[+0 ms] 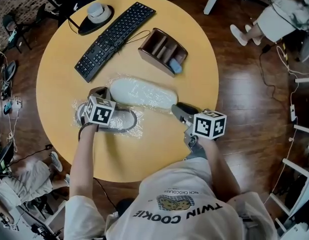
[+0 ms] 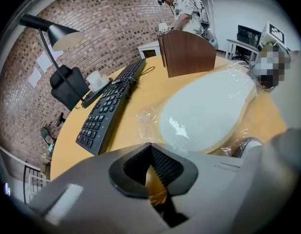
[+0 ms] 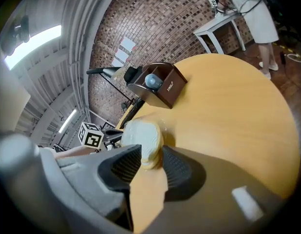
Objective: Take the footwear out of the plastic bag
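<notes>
A white slipper (image 1: 142, 92), sole up, lies wrapped in a clear plastic bag (image 1: 136, 129) on the round yellow table (image 1: 194, 84). A grey slipper (image 1: 118, 120) lies beside it under the film. My left gripper (image 1: 101, 93) rests over the grey slipper at the bag's left end. In the left gripper view its jaws (image 2: 150, 147) meet at the tips with shiny film (image 2: 145, 115) caught between them. My right gripper (image 1: 177, 109) is at the white slipper's right end. Its jaws (image 3: 149, 157) stand apart, and the slipper's end (image 3: 141, 138) sits between the tips without being squeezed.
A black keyboard (image 1: 114, 34) and a brown desk organizer (image 1: 163, 50) lie behind the slippers. A black lamp base with a white cup (image 1: 96, 15) stands at the far left. A person (image 1: 274, 14) sits beyond the table at the upper right.
</notes>
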